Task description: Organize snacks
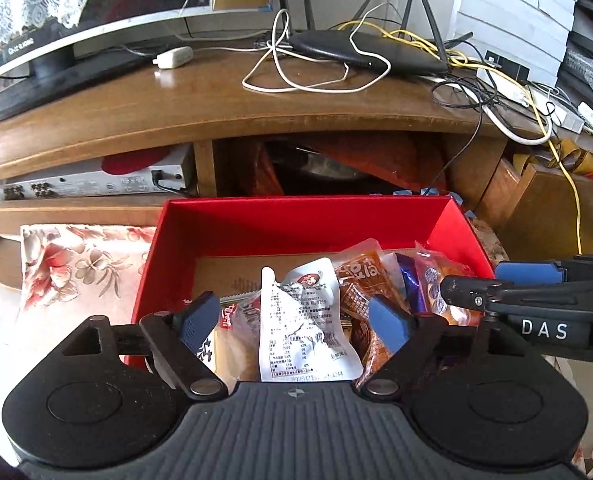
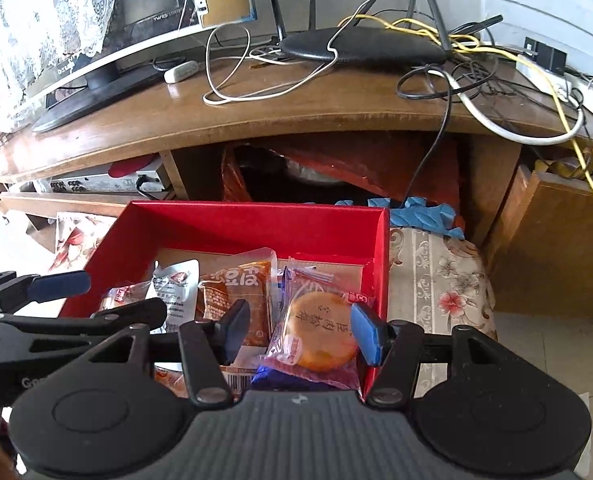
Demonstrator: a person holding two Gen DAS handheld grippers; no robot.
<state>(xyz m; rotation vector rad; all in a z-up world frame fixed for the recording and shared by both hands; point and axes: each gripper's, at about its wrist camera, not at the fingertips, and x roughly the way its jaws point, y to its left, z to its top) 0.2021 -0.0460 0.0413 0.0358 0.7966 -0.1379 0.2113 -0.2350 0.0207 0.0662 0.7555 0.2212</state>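
Left gripper (image 1: 296,322) stands over the near edge of the red box (image 1: 296,220), its blue pads spread wide and clear of the white pouch (image 1: 302,320) that lies between them; nothing is gripped. No earlier view is on hand to compare.

Right gripper (image 2: 300,330) hangs over the box's near right corner. Its pads flank a round yellow cake in a clear wrapper (image 2: 320,332). The right pad (image 2: 366,332) sits at the wrapper's edge, just inside the box's right wall; the left pad (image 2: 234,330) lies beside the wrapper. Whether either pad presses on the wrapper cannot be determined from this view.

Contents of the red box, seen from the left wrist: the white pouch at the near middle, upright and creased; a pale wrapped snack (image 1: 232,340) to its left at the near left; brown-orange spicy strip packets (image 1: 362,280) to its right; a blue foil piece (image 1: 410,288) and the wrapped cake toward the right wall. All snacks are crowded along the near half; the far half shows bare cardboard floor (image 1: 232,270).

Surroundings: the box rests on a floral cloth (image 1: 80,264) before a wooden TV stand (image 1: 216,108). On the stand's top sit a television (image 1: 48,12) at the left end and a black router (image 1: 368,54) among tangled white, black and yellow cables toward the right end.
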